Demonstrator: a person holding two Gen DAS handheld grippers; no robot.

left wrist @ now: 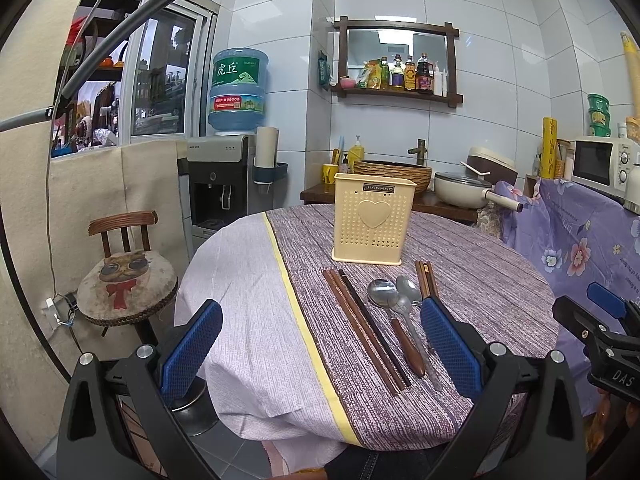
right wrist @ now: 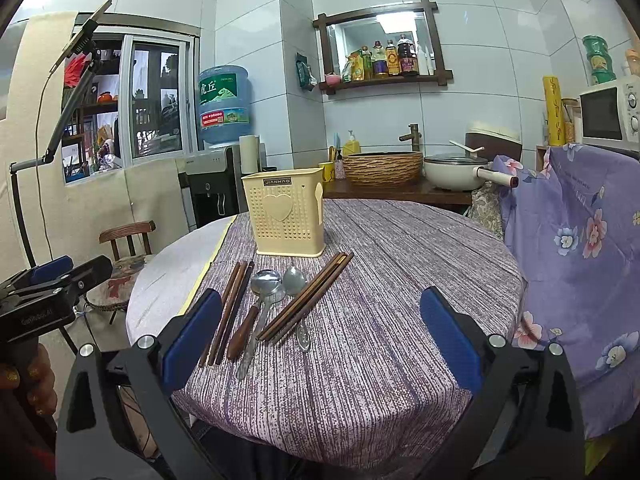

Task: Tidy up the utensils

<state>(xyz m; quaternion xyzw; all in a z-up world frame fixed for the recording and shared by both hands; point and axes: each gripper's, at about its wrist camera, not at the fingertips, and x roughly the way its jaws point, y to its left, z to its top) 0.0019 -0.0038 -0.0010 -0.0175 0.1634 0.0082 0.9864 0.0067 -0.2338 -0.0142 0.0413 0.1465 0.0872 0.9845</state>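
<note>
Utensils laid out before an upright cream holder (left wrist: pixel 372 220)

Two chopstick bundles (right wrist: pixel 228 312) (right wrist: pixel 306 298) flank three spoons (right wrist: pixel 266 286) lying flat on the bench.

Black tool (left wrist: pixel 320 344) arms, blue textured pads (left wrist: pixel 450 346)

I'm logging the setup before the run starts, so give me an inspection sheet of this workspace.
Surface: round table under a purple cloth.
Job's things: cream utensil holder upright; chopsticks, more chopsticks and spoons lie in front of it.
Clutter: nothing seen on the table.
Grippers: left gripper and right gripper open, holding nothing.
Cables: one runs down the wall beside the chair.
Surroundings: water dispenser, microwave.
</note>
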